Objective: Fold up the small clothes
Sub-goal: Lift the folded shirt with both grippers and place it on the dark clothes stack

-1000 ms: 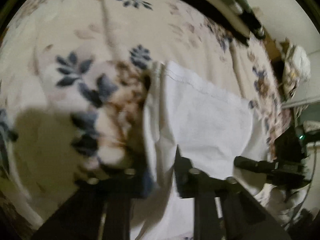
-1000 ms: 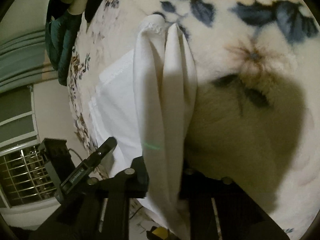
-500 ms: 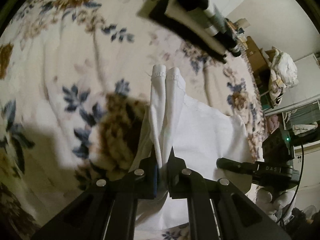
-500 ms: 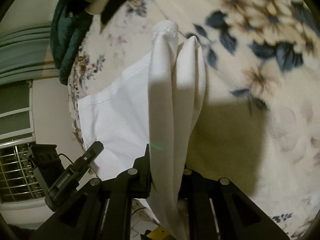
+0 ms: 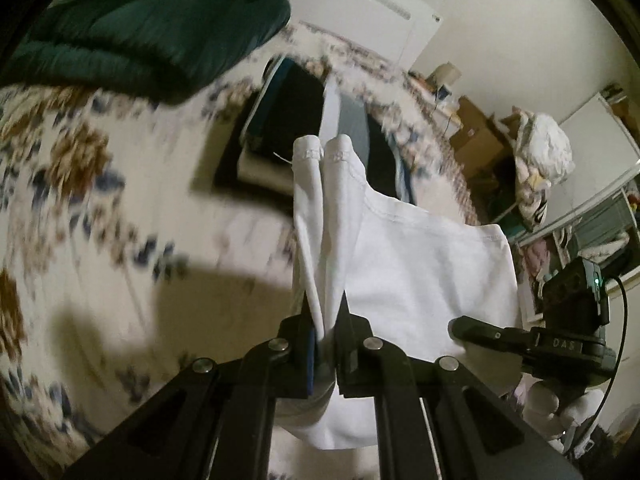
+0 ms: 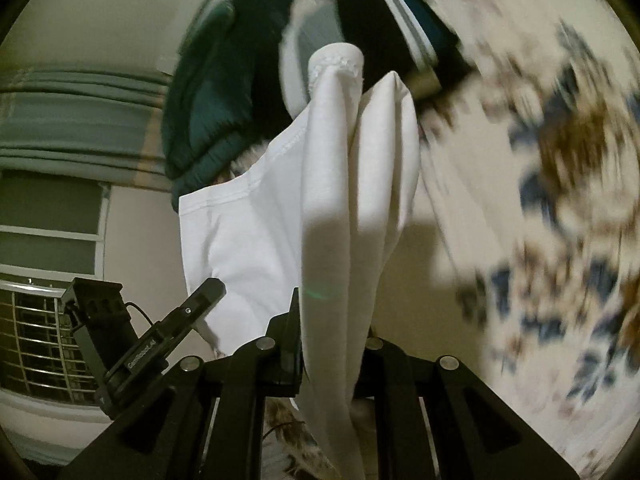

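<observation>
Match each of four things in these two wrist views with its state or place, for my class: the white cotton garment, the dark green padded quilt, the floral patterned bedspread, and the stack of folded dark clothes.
Things:
1. white cotton garment
2. dark green padded quilt
3. floral patterned bedspread
4. stack of folded dark clothes

States or places:
A. spread out underneath everything
B. pinched at two points, by the left gripper and the right gripper, and stretched between them
C. lying flat on the bed beyond the held cloth
D. bunched up at the far end of the bed

Pairs: 1-B, 2-D, 3-A, 4-C
</observation>
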Demonstrator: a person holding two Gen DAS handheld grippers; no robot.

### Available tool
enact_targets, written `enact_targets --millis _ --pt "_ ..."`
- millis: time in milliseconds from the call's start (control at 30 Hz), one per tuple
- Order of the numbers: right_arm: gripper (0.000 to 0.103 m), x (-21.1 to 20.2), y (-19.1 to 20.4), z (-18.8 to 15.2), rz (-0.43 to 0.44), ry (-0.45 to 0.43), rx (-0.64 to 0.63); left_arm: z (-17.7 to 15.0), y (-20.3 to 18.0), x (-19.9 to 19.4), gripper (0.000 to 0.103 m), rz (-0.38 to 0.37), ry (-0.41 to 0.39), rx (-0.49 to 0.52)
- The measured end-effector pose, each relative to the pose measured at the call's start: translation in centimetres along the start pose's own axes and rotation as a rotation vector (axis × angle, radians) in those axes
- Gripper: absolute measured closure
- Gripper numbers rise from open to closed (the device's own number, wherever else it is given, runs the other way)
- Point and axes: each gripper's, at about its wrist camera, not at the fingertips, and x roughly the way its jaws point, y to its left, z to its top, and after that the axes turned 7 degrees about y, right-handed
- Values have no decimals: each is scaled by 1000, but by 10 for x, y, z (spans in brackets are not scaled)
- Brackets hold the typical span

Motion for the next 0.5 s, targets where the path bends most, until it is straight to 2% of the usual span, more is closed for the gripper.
enact_targets --millis 267,500 --pt "90 -43 54 99 45 -58 -83 84 -39 -21 98 10 -88 39" --pt "90 -81 121 186 79 -145 -162 171 -63 -44 98 5 -183 55"
